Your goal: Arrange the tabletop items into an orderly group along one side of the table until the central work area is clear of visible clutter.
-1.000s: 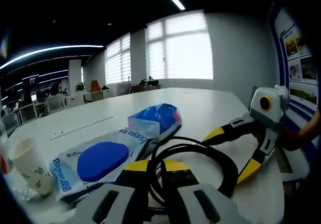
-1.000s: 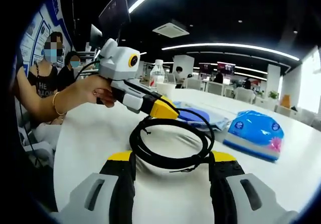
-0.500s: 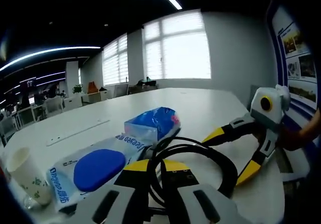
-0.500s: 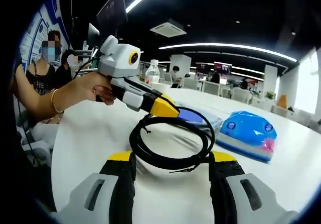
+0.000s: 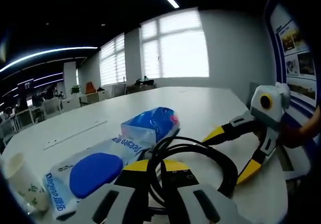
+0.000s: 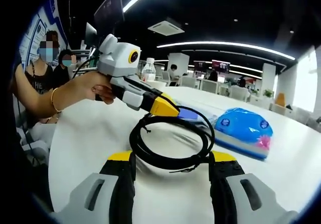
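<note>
Your left hand-held gripper [image 5: 155, 176] has its jaws pinched together on the black cable coil [image 5: 200, 156], which lies on the white table [image 5: 200, 106]. Your right hand-held gripper [image 6: 170, 171] holds its jaws apart, one on each side of the coil. Beside the coil sit a blue tissue pack [image 5: 150, 123], a flat wipes packet [image 5: 85, 171] and a paper cup [image 5: 20, 181]; its contents are out of sight. Beyond the pack the table runs bare toward the windows.
</note>
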